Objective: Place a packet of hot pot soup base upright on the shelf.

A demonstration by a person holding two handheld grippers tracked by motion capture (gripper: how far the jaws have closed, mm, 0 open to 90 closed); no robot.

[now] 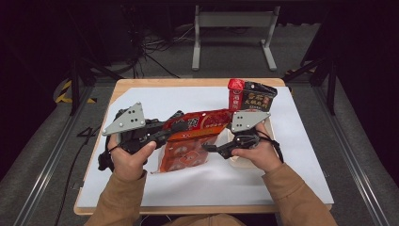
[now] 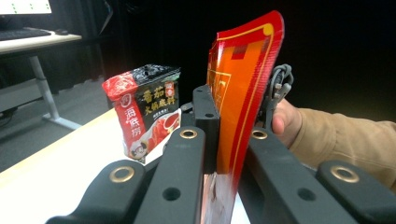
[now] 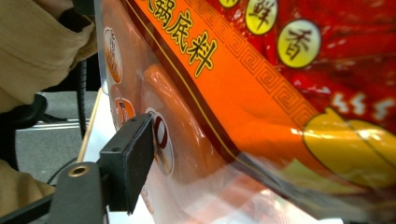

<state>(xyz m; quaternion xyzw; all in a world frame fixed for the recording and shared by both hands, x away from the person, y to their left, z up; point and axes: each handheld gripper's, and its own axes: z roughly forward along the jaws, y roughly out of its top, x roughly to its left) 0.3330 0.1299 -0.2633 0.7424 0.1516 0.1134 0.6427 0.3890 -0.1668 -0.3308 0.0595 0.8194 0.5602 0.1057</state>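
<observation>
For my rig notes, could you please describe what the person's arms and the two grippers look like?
Both forearms wear tan sleeves. The left gripper and the right gripper are black handheld tools, each topped by a grey three-cornered plate with small holes. Their jaws are black bars with brass-coloured rivets; a black cable trails from the right one.

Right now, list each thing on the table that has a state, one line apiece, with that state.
Red and orange pouch: sealed, lifted at one end, its edge pinched on end.
Left gripper: shut on the red and orange pouch.
Right gripper: open, one pad beside the pouch's clear part.
Red and black packet: sealed, upright at the far edge, untouched.
</observation>
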